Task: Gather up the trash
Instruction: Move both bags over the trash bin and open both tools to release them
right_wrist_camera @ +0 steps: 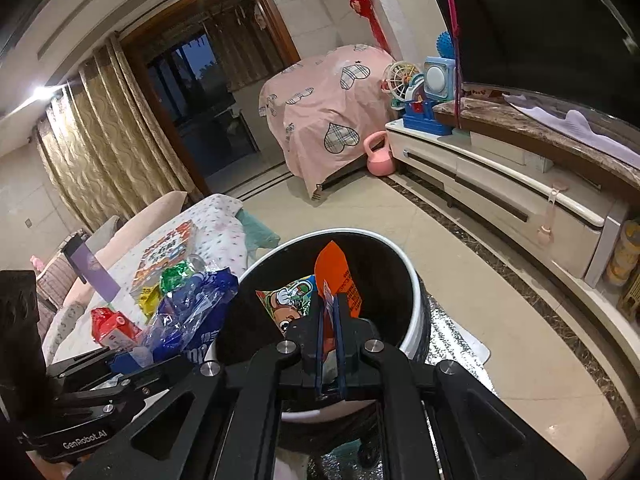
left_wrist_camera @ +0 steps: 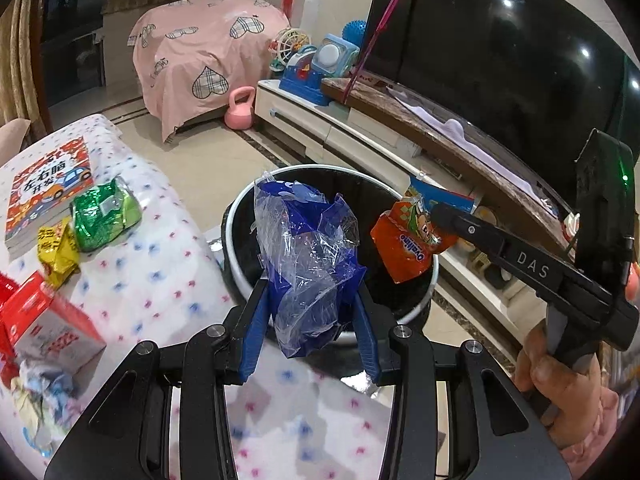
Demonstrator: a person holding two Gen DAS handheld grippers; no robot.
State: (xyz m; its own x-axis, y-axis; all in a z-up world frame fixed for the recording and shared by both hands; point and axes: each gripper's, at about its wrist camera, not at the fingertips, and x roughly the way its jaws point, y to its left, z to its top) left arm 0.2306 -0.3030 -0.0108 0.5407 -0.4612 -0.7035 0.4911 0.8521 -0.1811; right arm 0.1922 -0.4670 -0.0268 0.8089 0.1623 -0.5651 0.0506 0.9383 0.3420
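Left wrist view: your left claw [left_wrist_camera: 310, 312] pinches the blue plastic wrapper [left_wrist_camera: 308, 264] ahead over the bin [left_wrist_camera: 412, 312], ready to drop; right claw [right_wrist_camera: 330, 336] clamps the orange snack packet [right_wrist_camera: 336, 276].

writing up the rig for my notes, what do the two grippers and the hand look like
Both grippers are black linkage frames with silver pivot bolts and blue finger pads. The right gripper carries "DAS" lettering and a green light; the left gripper reads "GenRobot.AI". A pink sleeve shows at the hand.

Both wrist cameras look steeply down along their tongs, close above the shared bin [left_wrist_camera: 240, 204].
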